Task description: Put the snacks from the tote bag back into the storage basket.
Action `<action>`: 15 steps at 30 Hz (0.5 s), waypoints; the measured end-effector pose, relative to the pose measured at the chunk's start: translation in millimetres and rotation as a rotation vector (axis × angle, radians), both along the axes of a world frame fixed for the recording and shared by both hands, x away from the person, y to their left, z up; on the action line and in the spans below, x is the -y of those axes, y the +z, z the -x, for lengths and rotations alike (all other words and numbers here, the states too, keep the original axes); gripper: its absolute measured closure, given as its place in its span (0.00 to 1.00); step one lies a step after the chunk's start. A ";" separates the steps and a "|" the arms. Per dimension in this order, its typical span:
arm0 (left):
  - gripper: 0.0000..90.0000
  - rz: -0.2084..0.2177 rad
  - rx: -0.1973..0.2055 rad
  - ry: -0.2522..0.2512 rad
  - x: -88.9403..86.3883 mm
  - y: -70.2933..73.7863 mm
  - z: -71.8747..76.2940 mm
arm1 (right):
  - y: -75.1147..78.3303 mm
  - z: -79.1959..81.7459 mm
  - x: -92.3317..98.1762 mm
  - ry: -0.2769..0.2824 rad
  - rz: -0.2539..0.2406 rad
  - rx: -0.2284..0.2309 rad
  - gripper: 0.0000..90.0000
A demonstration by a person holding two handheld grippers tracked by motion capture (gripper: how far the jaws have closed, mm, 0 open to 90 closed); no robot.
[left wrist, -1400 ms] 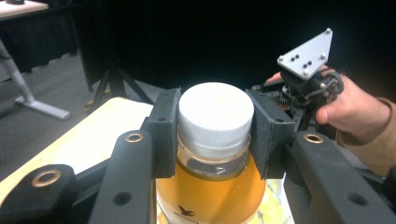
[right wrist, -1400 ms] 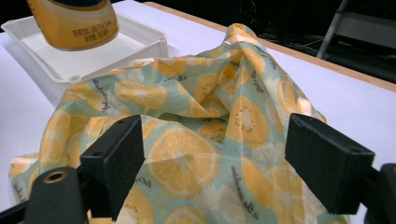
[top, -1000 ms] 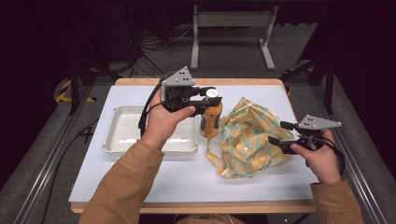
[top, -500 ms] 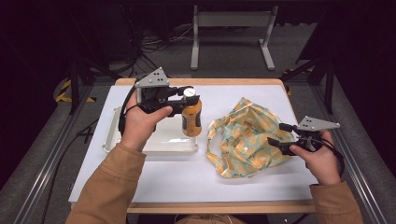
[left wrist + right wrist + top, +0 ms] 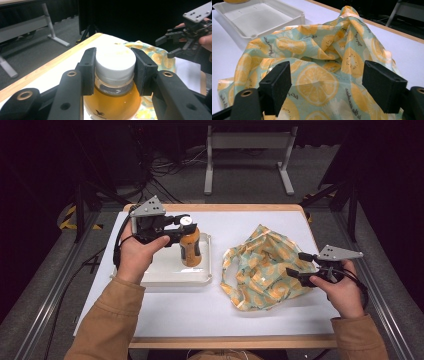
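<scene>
Bottle (image 5: 190, 246) position: upright over the white tray (image 5: 165, 276), at its right side — whether the base touches, cannot tell.
Left gripper (image 5: 183, 226): jaws part-closed, clamped on the white cap from both sides.
Long axis: vertical, across the level jaws.
Right gripper (image 5: 296, 266): jaws open, empty, just over the fruit-print bag (image 5: 260, 265) on the desk (image 5: 200, 310).
Bottle look: clear, amber liquid, ribbed cap.
</scene>
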State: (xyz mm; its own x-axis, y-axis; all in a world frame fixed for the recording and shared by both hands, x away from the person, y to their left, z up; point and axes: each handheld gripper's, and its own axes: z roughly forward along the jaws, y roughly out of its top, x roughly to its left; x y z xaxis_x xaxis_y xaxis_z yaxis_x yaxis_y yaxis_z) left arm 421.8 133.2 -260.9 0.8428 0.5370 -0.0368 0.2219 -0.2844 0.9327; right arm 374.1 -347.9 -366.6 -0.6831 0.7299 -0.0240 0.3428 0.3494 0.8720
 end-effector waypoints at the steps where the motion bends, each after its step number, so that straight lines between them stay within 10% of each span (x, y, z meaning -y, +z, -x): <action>1: 0.65 -0.004 0.000 0.000 -0.6 -2.0 -0.7 | -0.1 -0.1 0.0 0.002 0.001 0.000 0.26; 15: 0.65 -0.026 -0.031 -0.089 -11.8 -35.6 -15.6 | -1.5 -0.5 0.2 0.008 -0.003 -0.011 0.26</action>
